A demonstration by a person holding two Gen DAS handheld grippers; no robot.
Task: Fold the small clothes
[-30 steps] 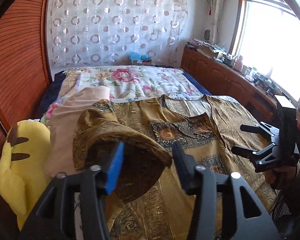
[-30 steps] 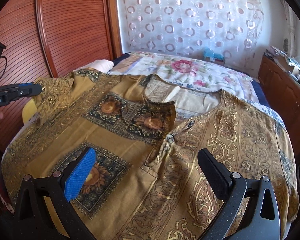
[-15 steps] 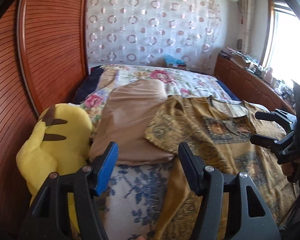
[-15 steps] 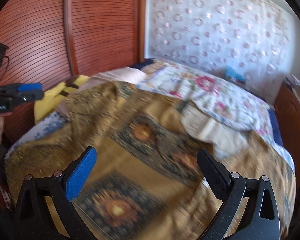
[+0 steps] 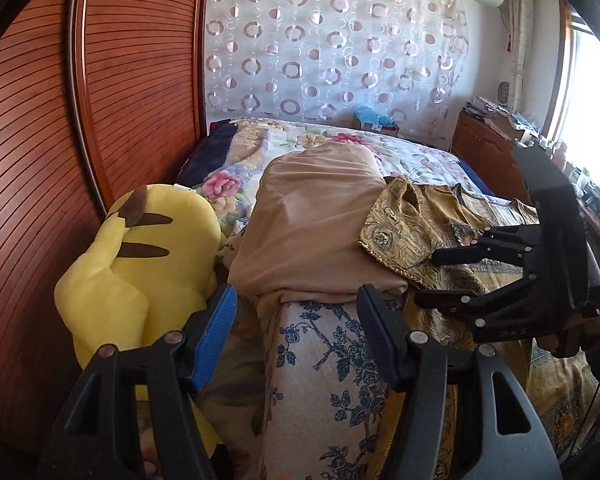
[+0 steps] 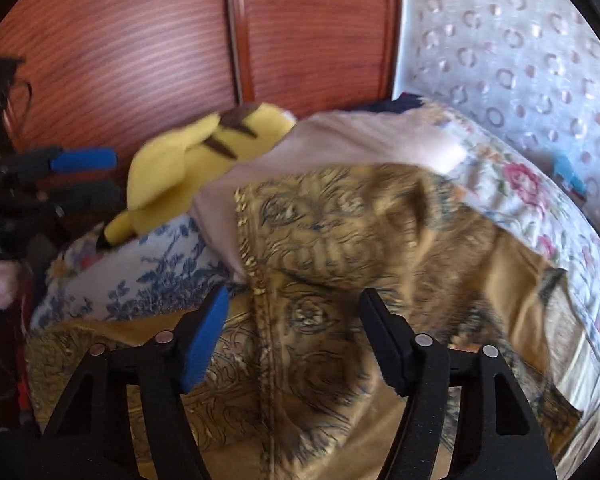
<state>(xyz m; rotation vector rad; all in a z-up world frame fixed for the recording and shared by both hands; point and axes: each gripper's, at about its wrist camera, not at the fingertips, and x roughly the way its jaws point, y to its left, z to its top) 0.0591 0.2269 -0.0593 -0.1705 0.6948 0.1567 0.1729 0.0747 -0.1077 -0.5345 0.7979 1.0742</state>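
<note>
- Shirt (image 6: 340,248) = thin gold print cloth, light and floppy by the look; I judge it sags and slides once lifted, no stiffness to push against.
- It lies spread over the bed (image 5: 420,160), one sleeve (image 5: 400,232) flopped up onto the tan pillow (image 5: 308,220).
- Best hold imo: the stitched sleeve hem (image 6: 256,272), a firmer edge, less likely to slip than mid-cloth.
- My right claw (image 6: 292,332) is about half open, jaws just been closing; hem sits btwn them in the right view, but pads don't look pressed on it, nothing held.
- My left claw (image 5: 296,328) is half open, empty, over the blue-print cover (image 5: 320,380) at the bed's near edge.
- Room: wood doors (image 5: 100,120) close on the left, yellow plush (image 5: 140,264) wedged beside the pillow, so little space that side.
- Open room is to the right, across the shirt body and floral quilt (image 5: 340,144); fold the sleeve that way.
- Right view is blurred, so the hem's exact spot is approx.
</note>
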